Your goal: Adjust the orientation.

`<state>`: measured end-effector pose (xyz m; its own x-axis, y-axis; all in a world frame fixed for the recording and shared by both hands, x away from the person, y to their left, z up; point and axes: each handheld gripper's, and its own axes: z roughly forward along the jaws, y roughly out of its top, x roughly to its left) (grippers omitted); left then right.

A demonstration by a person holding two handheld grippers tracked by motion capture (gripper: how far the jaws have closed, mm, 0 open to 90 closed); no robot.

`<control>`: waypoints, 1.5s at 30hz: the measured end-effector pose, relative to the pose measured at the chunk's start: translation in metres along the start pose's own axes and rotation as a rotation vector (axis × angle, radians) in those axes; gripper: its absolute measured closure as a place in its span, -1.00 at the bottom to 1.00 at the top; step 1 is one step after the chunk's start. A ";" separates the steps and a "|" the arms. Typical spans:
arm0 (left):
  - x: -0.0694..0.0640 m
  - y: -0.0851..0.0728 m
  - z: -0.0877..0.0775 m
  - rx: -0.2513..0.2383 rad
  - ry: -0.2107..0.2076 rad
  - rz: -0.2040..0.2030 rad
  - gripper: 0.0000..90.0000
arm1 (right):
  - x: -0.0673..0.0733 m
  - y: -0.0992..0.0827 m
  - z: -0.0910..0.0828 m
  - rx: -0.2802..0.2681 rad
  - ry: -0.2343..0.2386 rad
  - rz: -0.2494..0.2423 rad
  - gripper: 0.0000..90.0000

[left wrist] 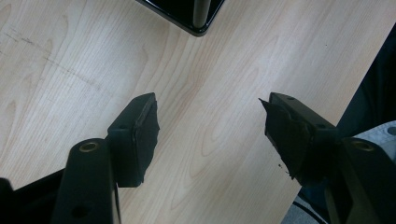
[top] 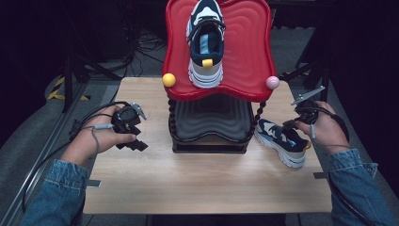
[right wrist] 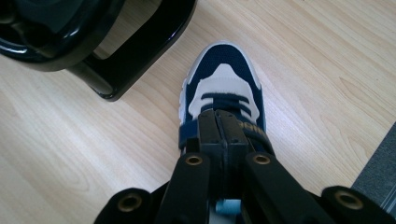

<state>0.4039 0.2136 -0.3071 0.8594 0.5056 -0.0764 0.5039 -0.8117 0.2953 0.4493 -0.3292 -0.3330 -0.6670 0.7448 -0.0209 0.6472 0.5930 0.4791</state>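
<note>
A navy and white shoe (top: pixel 206 42) stands on the red wavy top tray (top: pixel 249 47) of a two-level stand, toe pointing away. Its twin (top: pixel 282 141) sits on the wooden table at the stand's right foot, toe toward the stand. My right gripper (top: pixel 285 126) reaches into this shoe's opening. In the right gripper view this gripper (right wrist: pixel 223 116) has its jaws pressed together at the tongue of the shoe (right wrist: pixel 224 88). My left gripper (top: pixel 141 132) hovers left of the stand, open, with only bare table between its jaws (left wrist: pixel 210 105).
The stand's black lower shelf (top: pixel 209 117) holds nothing. A yellow ball (top: pixel 169 79) and a pink ball (top: pixel 272 83) cap the tray's front corners. The stand's black base (left wrist: pixel 196 18) lies ahead of the left gripper. Bare table (top: pixel 188 179) spreads in front.
</note>
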 end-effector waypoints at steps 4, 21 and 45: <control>0.002 0.002 0.002 0.003 -0.002 0.003 -0.22 | 0.002 -0.007 -0.011 0.025 -0.001 0.005 0.87; 0.003 0.002 0.014 0.025 -0.019 0.010 -0.24 | 0.001 -0.054 -0.035 0.167 -0.039 0.044 0.34; 0.001 -0.008 0.017 0.023 -0.031 -0.012 -0.25 | 0.061 -0.032 -0.020 0.242 0.116 -0.160 0.91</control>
<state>0.4022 0.2156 -0.3257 0.8552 0.5065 -0.1098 0.5160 -0.8121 0.2724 0.3808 -0.3091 -0.3325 -0.7959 0.6048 0.0275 0.5907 0.7657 0.2547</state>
